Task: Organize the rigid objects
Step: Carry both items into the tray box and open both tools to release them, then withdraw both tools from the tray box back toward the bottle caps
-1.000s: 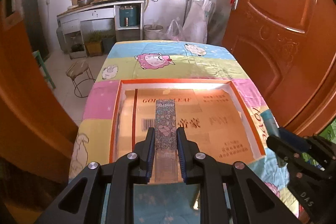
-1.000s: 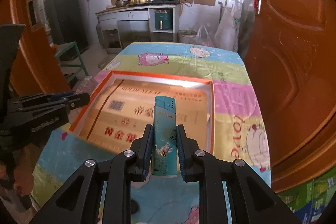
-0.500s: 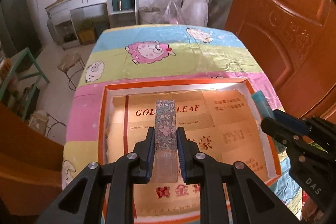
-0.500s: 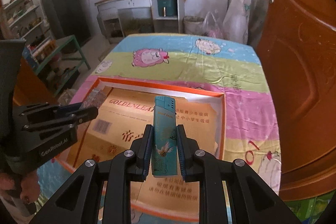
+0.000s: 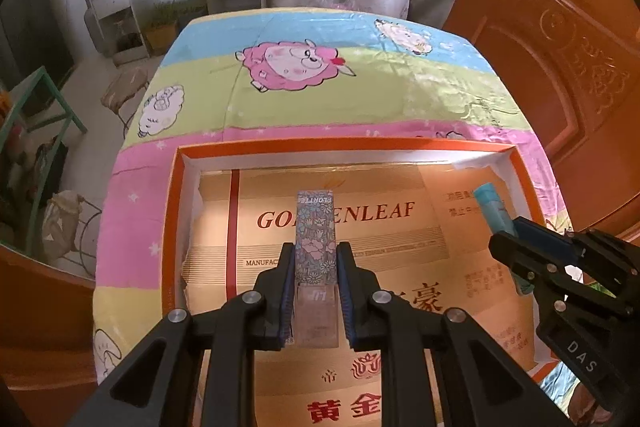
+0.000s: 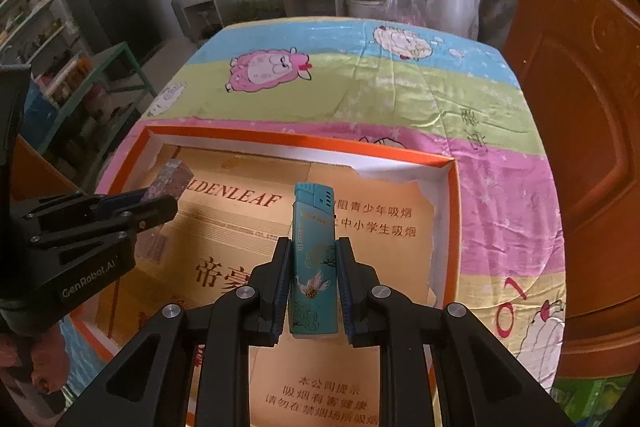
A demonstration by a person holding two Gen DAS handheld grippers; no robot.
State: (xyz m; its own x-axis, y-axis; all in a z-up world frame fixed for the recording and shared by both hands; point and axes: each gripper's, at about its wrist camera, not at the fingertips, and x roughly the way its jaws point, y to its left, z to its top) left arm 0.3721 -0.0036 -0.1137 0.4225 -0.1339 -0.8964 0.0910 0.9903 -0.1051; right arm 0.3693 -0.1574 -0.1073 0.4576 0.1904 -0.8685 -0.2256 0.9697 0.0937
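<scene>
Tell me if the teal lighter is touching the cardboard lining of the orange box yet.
Cannot tell. In the right wrist view the teal lighter is clamped in the right gripper over the cardboard lining, but its lower end hides any gap or contact.

The flattened tan cardboard carton (image 5: 400,227) lining the orange box reads "GOLDENLEAF" (partly covered); the black left gripper (image 6: 80,251) reads "GenRobot.AI".

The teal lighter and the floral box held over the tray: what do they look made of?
Teal lighter: likely hard plastic, smooth with a slight sheen, printed crane and clouds, moulded vent slots at its top. Floral box: probably printed card, matte, with crisp folded edges; its lower part looks clear, perhaps plastic. Tray: cardboard, with a torn white lining.
</scene>
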